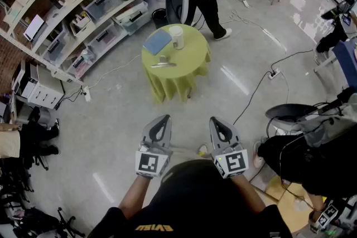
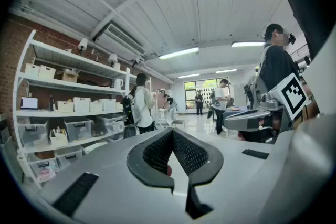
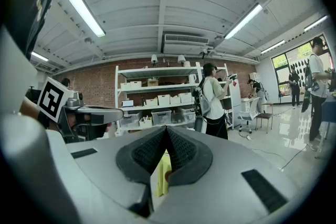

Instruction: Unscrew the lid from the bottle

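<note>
Head view: L gripper (image 1: pixel 163 119), R gripper (image 1: pixel 215 120) clenched, empty, well apart from bottle (image 1: pixel 177 37).

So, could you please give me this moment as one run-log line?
left gripper: shut, empty | right gripper: shut, empty | white bottle: upright on yellow-draped table, untouched

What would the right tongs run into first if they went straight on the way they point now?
Most likely the yellow-clothed round table; it shows behind the shut right tongs. Only bare floor lies before it. They might pass above it; depth is unclear.
</note>
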